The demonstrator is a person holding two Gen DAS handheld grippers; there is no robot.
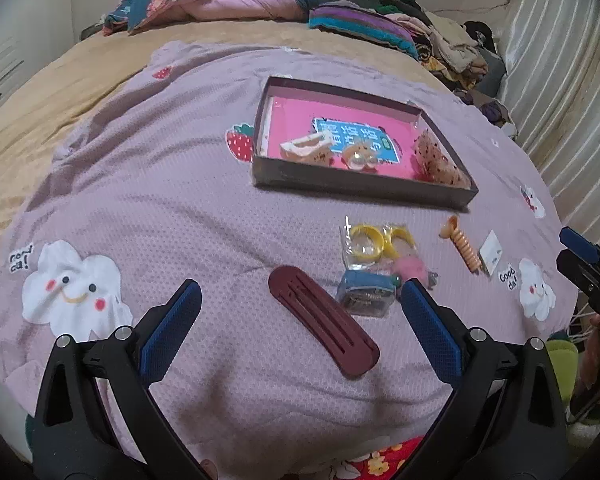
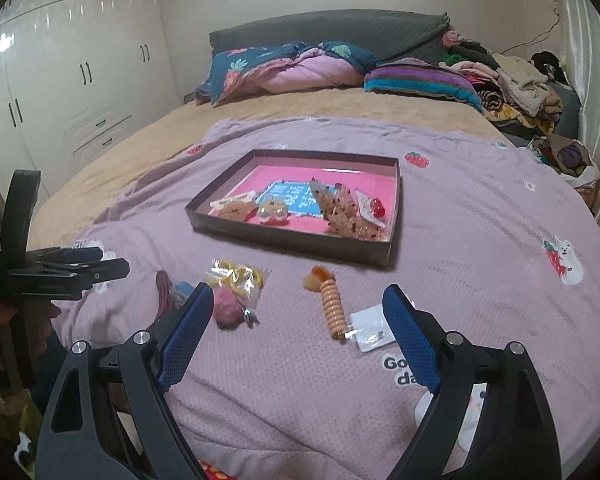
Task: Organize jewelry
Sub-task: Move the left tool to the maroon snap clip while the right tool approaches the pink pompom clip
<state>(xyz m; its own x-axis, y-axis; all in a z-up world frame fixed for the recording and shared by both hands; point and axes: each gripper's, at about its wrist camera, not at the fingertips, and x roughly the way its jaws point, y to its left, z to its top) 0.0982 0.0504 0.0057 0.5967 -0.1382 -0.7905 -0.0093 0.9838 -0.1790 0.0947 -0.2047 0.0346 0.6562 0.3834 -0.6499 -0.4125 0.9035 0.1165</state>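
Both the left hand-held gripper (image 1: 300, 304) and right hand-held gripper (image 2: 298, 312) pointed downward, jaws spread wide, gripping nothing.

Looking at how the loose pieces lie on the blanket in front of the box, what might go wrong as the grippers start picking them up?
The dark red hair clip lies flat on the soft pink blanket, so the open left gripper may pinch fabric with it. The small white card touches the orange spiral clip; the open right gripper may drag both. The yellow rings' clear bag looks slippery.
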